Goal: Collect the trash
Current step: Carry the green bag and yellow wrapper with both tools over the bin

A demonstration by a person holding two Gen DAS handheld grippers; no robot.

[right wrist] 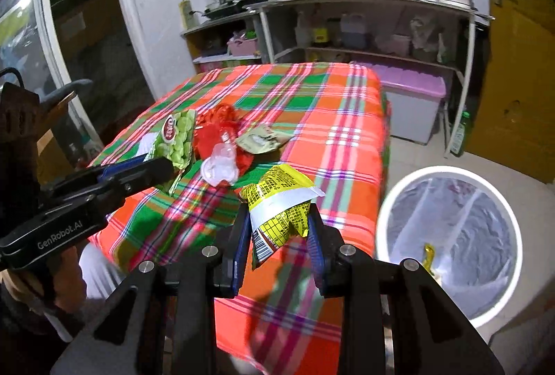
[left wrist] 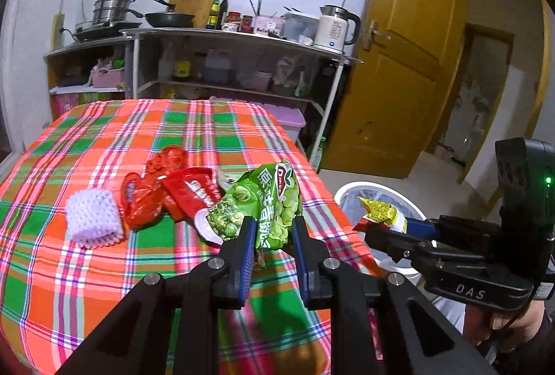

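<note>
the green pea snack bag [left wrist: 274,205] is pinched between the blue pads of the left gripper [left wrist: 272,229], held just above the near right part of the table with its plaid tablecloth [left wrist: 104,271]. in the right wrist view the same bag [right wrist: 177,139] sticks up from that gripper [right wrist: 163,170] at the cloth's left edge. the yellow snack wrapper [right wrist: 281,212] is crumpled and clamped between the pads of the right gripper [right wrist: 279,236], off the near right corner of the table, between the cloth and the white trash bin [right wrist: 447,170]. from the left wrist view the wrapper [left wrist: 378,212] hangs over the bin's rim [left wrist: 350,187], gripped by the right gripper [left wrist: 381,226].

the bin stands on the floor just beside the table's right edge, lined with a clear bag, and a small yellow scrap [right wrist: 430,257] lies inside it.

on the cloth, toward the middle, a pile of trash lies together: a red wrapper [left wrist: 194,194], a crumpled red bag [left wrist: 145,198], a white foam fruit net [left wrist: 93,219] at the left of the pile, a clear plastic cup [right wrist: 220,168] lying on its side, and a flat beige sachet [right wrist: 260,141] toward the far side.

behind the table a shelf unit [left wrist: 242,38] carries a steamer pot [left wrist: 111,7], a wok [left wrist: 170,17], bottles and a white electric kettle [left wrist: 334,26]. a wooden door [left wrist: 406,62] is open at the right.
</note>
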